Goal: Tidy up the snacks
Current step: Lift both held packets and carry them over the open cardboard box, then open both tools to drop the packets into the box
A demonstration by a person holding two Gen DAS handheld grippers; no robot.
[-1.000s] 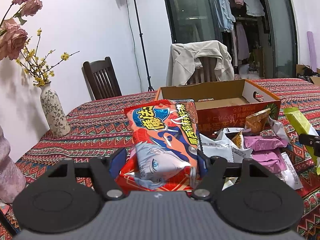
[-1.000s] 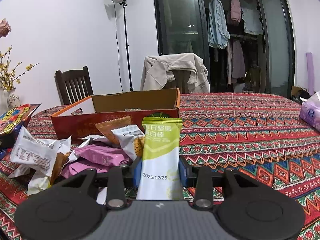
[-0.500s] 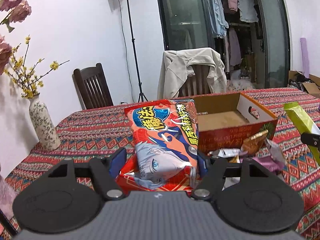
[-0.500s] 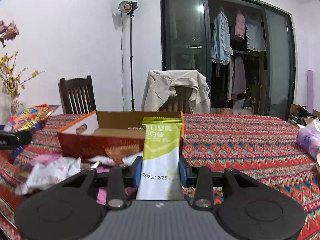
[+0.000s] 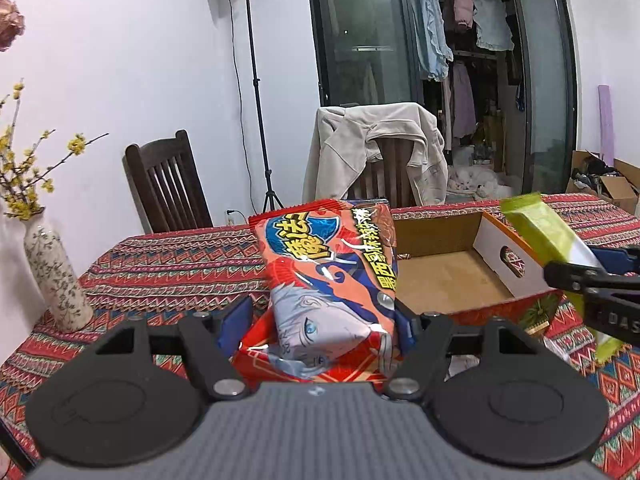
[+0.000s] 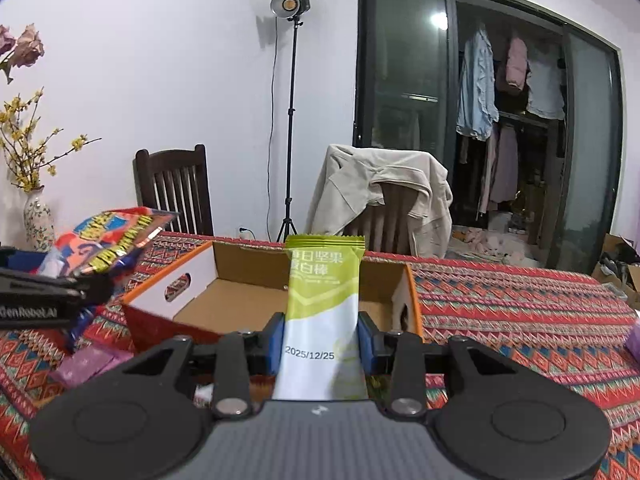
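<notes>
My left gripper [image 5: 322,322] is shut on a big red snack bag [image 5: 328,276] with a cartoon face, held up in front of the open cardboard box [image 5: 440,280]. In the right wrist view that same red bag [image 6: 108,240] shows at the left edge. My right gripper [image 6: 322,344] is shut on a green and white nut bar [image 6: 324,304], upright, just before the box [image 6: 240,300]. The bar [image 5: 548,236] also appears at the right of the left wrist view. The box floor is bare cardboard.
A patterned red tablecloth [image 6: 500,312] covers the table. Pink snack packets [image 6: 84,364] lie before the box. A flowered vase [image 5: 52,280] stands at the left edge. Two chairs [image 6: 176,192], one draped with a jacket [image 6: 380,196], and a light stand [image 6: 292,120] are behind.
Both grippers have risen and come closer to the box with their packets. The box interior now shows and the loose snack pile has dropped below both views.
</notes>
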